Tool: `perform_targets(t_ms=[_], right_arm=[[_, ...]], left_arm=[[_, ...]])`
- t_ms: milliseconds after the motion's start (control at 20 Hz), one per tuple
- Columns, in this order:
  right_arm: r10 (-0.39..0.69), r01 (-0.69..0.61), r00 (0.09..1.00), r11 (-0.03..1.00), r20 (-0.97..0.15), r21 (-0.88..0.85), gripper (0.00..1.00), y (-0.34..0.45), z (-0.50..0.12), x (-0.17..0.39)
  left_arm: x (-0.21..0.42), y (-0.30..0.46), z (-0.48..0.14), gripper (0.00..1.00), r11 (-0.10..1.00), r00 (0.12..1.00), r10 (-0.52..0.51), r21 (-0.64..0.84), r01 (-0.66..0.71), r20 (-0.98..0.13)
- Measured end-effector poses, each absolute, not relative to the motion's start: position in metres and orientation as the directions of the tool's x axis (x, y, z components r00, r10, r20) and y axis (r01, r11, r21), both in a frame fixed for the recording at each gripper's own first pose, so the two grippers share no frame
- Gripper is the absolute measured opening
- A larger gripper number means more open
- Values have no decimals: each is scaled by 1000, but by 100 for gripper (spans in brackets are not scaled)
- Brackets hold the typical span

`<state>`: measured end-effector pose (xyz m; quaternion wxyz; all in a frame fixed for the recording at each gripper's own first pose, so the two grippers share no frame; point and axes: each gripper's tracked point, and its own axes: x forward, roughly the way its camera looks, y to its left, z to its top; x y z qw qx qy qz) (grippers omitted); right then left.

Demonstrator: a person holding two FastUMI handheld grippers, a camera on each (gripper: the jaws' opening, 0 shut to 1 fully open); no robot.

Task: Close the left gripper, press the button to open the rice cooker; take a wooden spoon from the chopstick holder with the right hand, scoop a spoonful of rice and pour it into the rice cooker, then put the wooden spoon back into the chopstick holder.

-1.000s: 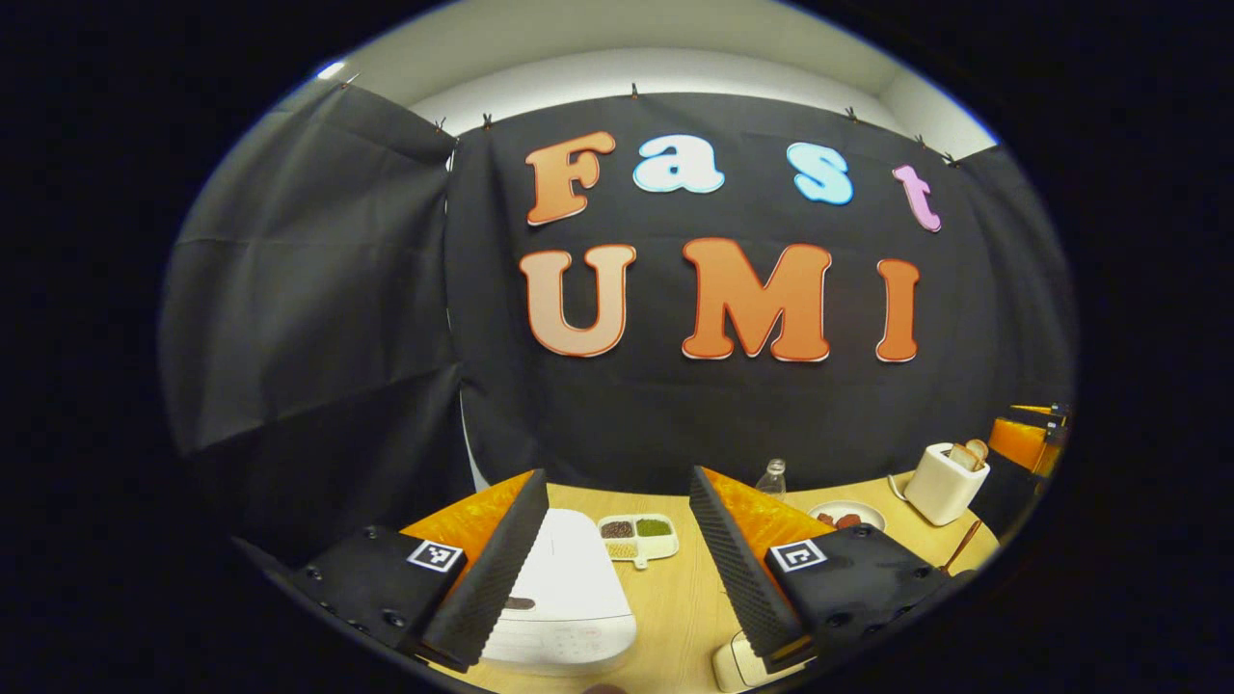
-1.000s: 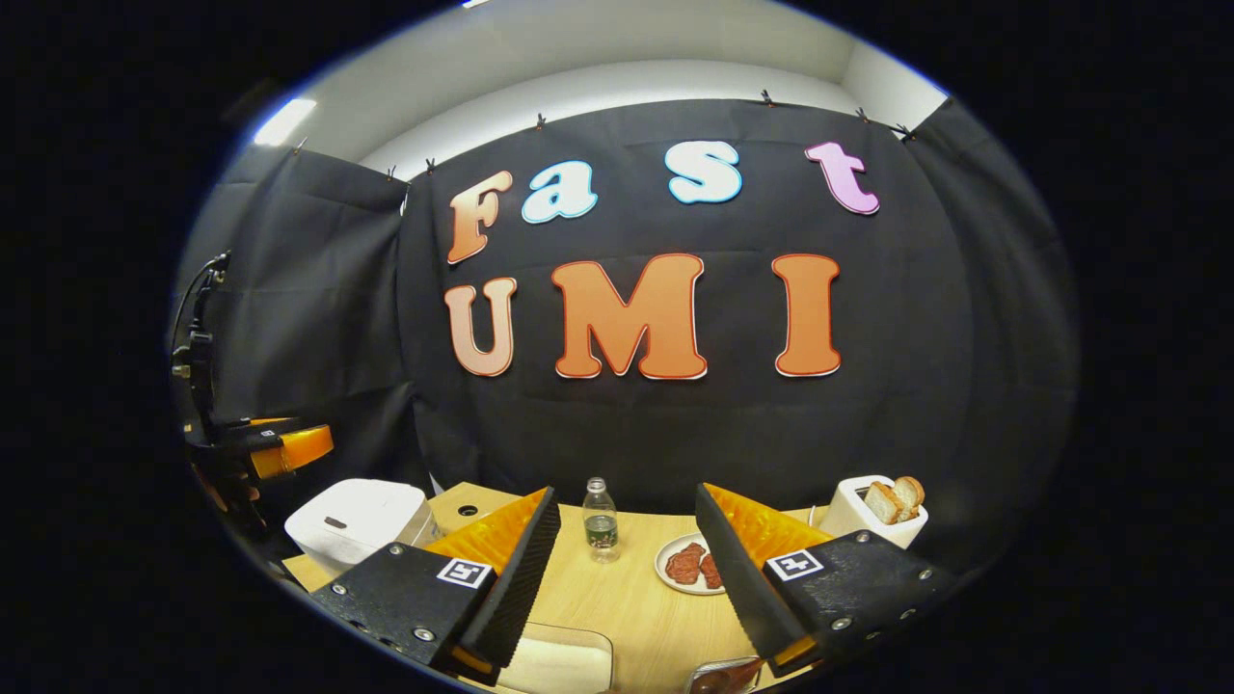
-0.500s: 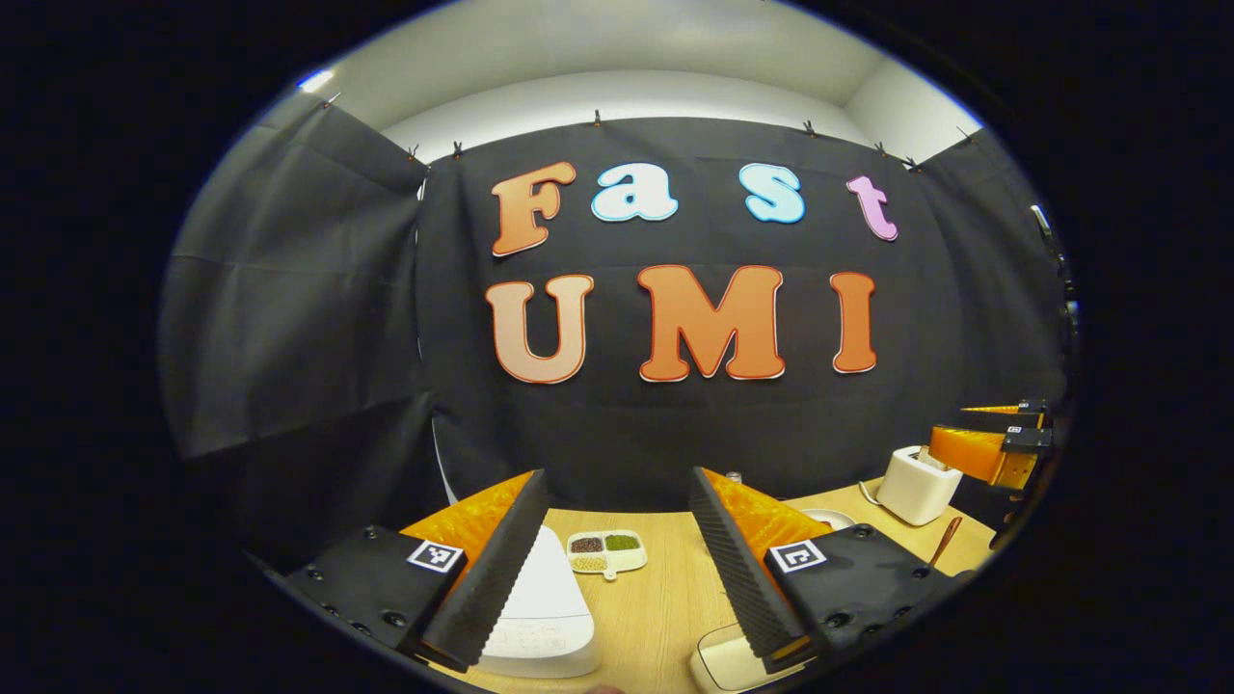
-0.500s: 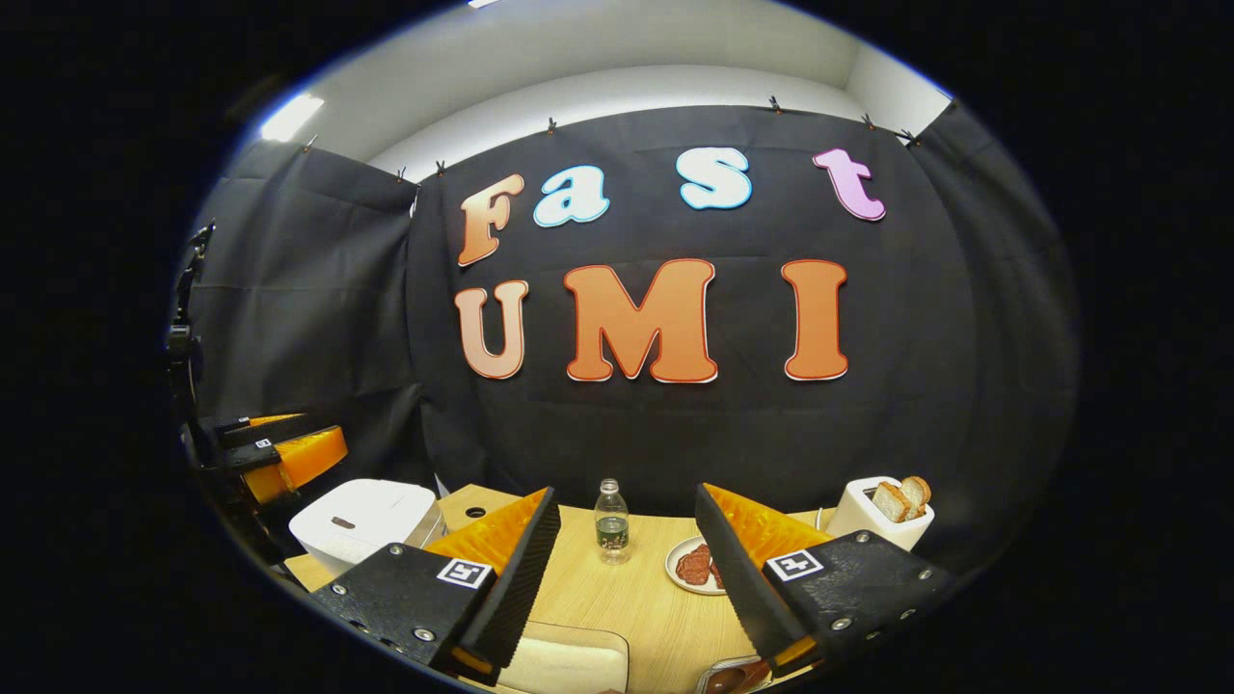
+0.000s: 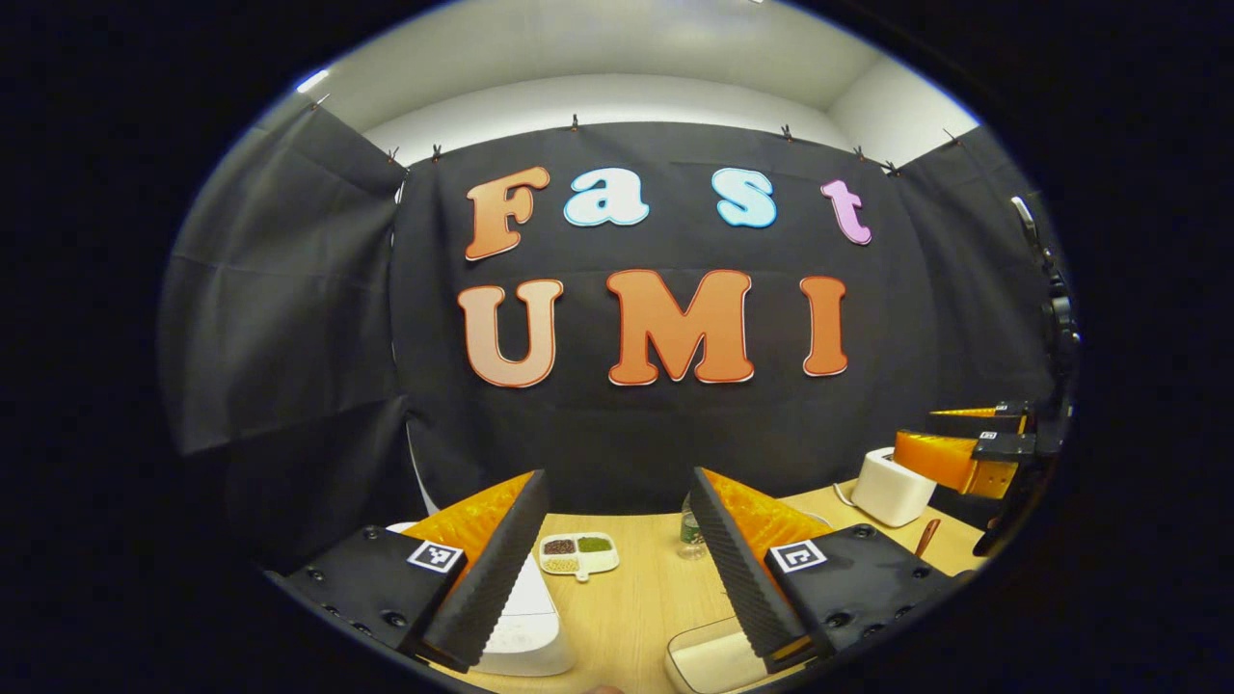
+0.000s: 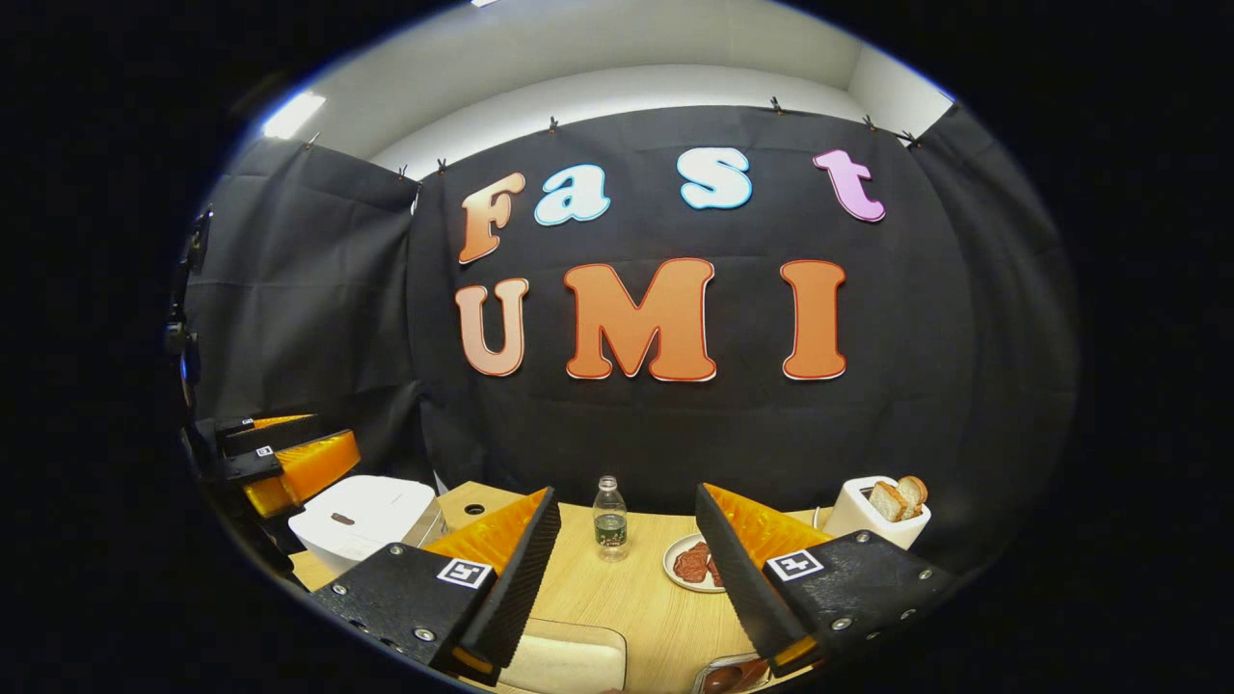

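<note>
1. The bench (image 5: 636,602) carries everything; across the last second the left gripper view has slid leftward over it, so the rice cooker (image 5: 521,627) now sits partly behind the left finger, low in that view.
2. The rice cooker, also seen at the left of the right gripper view (image 6: 362,520), has its lid down; the opening press is judged not yet done. Its long axis appears to run from front to back, though the fisheye makes this uncertain.
3. The left gripper (image 5: 617,569) holds its fingers wide apart, gripping nothing; it must shut them before pressing.
4. The right gripper (image 6: 622,578) is likewise spread and empty, and has barely shifted.
5. A wooden spoon (image 5: 927,538) stands near the toaster (image 5: 892,487), handle leaning slightly; its holder cannot be made out.
</note>
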<state>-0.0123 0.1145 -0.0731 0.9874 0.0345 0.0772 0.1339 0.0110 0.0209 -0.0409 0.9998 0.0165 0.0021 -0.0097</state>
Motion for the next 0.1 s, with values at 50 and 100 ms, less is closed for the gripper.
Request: perform_targets(t_ms=[50,100], right_arm=[[271,-260,952,961,-142,89,88,115,-73,-12],[274,-263,951,961,-143,89,88,117,-73,-13]], left_arm=[[11,25,-41,100,999,1000,-13,35,13,-5],[10,26,-40,100,999,1000,-8,38,8,-2]])
